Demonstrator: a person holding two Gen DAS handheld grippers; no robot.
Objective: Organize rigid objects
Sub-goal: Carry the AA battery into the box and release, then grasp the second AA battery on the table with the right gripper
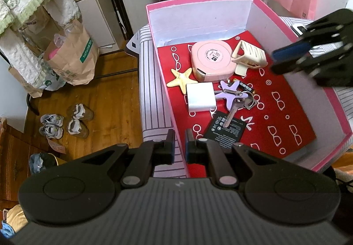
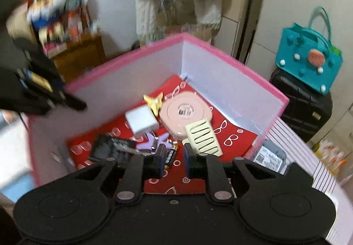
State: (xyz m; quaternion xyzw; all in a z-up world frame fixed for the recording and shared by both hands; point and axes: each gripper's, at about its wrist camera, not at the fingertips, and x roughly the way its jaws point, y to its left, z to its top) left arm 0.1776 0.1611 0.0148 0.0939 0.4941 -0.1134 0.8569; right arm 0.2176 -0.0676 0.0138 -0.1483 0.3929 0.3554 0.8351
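Inside pink cardboard box [image 2: 123, 88]: cream plastic claw clip [image 2: 203, 136], AA battery [image 2: 170, 156]. Right gripper [image 2: 174, 164] slightly parted, empty, above battery; left gripper [image 1: 179, 145] likewise empty at rim. Better lowered squarely before closing.

Both hand-held grippers [image 1: 179, 145] [image 2: 174, 160] narrowly parted, empty.

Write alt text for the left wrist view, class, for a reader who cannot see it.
An open pink box on a striped surface holds a pink round-faced case, cream hair claw, yellow starfish clip, white charger, purple star clip, battery, key and black card. The empty left gripper hovers at its near edge, the right gripper at the right.
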